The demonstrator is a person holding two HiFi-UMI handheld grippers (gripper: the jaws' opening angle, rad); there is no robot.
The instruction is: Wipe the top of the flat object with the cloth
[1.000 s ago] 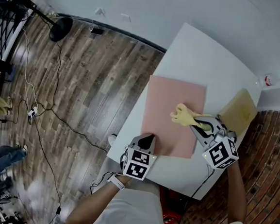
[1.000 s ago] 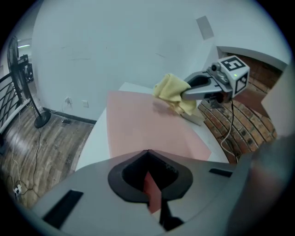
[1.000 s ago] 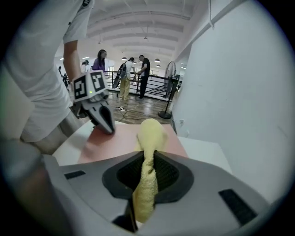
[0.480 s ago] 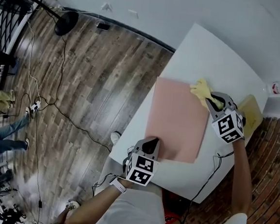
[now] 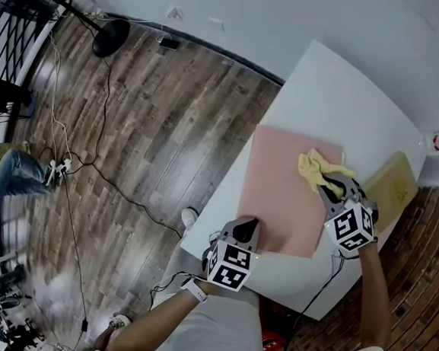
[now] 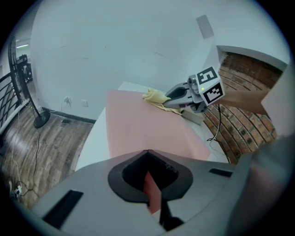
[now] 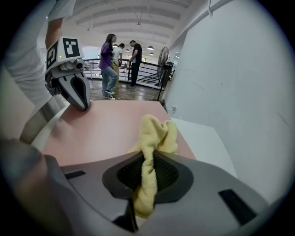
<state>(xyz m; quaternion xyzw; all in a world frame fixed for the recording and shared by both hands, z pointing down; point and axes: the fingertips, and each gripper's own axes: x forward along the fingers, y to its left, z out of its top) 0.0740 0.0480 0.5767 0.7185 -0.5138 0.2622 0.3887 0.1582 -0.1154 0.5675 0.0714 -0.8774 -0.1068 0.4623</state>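
both are clamping: left gripper (image 5: pixel 246 227) is steadying the pink sheet (image 5: pixel 282 199) by its edge, right gripper (image 5: pixel 329 190) is pressing yellow cloth (image 5: pixel 315 168) onto it.

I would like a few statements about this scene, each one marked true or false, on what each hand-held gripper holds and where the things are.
1. The right hand-held gripper grips the yellow cloth. True.
2. The cloth is at the near edge of the pink board, beside the left hand-held gripper. False: it is at the board's far part, away from that gripper.
3. The left hand-held gripper is closed on the near edge of the pink board. True.
4. The table under the board is black. False: it is white.
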